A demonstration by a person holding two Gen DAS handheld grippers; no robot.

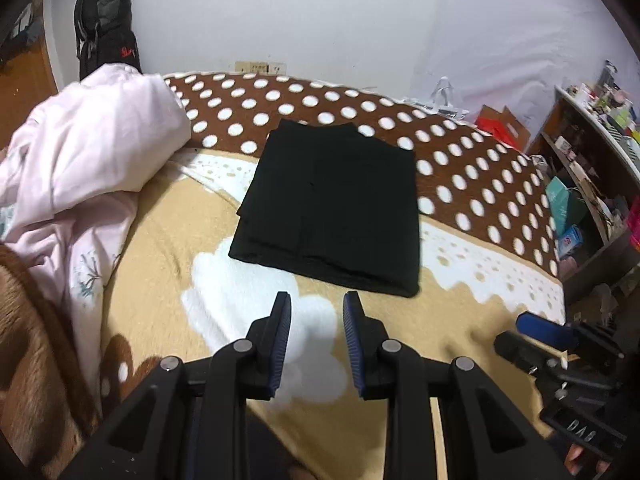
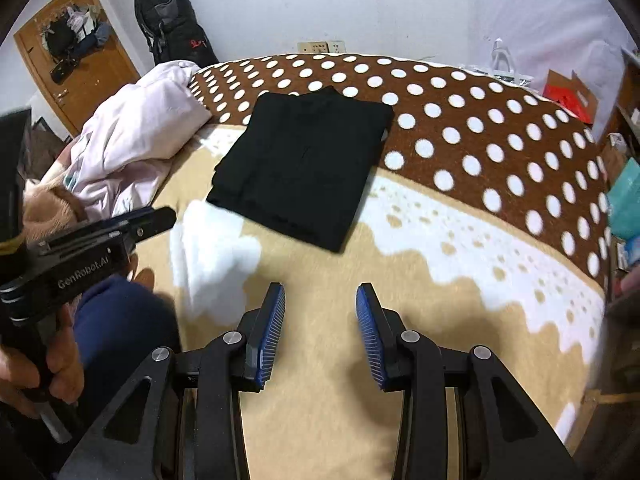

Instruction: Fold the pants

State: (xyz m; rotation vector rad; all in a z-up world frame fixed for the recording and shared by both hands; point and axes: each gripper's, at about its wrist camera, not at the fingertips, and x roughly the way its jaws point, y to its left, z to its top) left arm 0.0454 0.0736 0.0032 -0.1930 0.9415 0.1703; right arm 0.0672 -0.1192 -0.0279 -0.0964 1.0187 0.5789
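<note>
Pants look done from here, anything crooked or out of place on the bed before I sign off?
Mostly tidy. The black pants lie folded flat on the blanket, but layer edges stick out unevenly along the near left side. Both grippers are open and empty, clear of the cloth.

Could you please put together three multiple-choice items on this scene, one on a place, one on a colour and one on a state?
1. Where do the pants lie?
A. On the blanket, partly over its dotted brown band
B. On the pink bedding
C. Between the left gripper's fingers

2. What colour are the pants?
A. Pink
B. Black
C. Red

3. What state is the right gripper in?
A. Shut on the pants
B. Shut on the blanket
C. Open, holding nothing

Answers:
1 A: the folded pants rest flat on the blanket, their far end over the dots.
2 B: the cloth is plain black in both views.
3 C: its blue fingers stand apart with only blanket seen between them.
</note>
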